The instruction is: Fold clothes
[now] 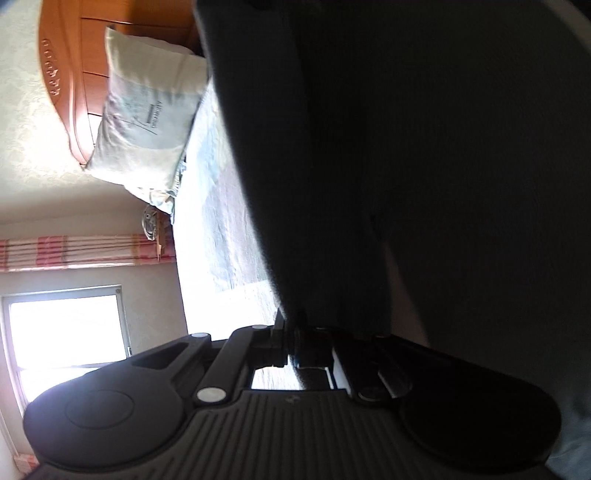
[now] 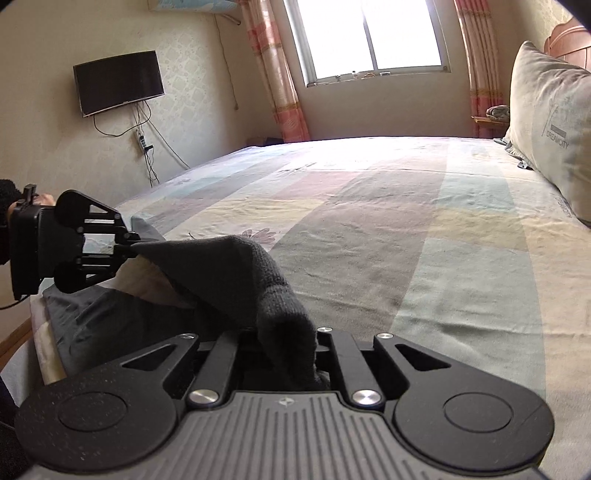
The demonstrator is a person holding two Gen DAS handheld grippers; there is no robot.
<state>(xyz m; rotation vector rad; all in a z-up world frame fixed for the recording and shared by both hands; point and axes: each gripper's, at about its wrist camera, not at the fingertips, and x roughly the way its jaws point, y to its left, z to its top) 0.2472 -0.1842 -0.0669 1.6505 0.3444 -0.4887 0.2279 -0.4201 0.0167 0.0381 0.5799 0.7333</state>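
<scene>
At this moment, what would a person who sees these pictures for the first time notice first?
A dark grey knitted garment stretches across the near edge of the bed, pinched at one end by the left gripper and at the other by the right gripper, both with jaws closed on the cloth. Behind it lies a pastel patchwork bedsheet, with a pale printed pillow against the headboard at right and a bright window beyond.

I see dark grey knit garment [image 2: 236, 280] near foot-side edge of bed [image 2: 406, 221], one end lifted off sheet and stretched taut, middle peaked into ridge, rest lying flat and rumpled on sheet below.
</scene>
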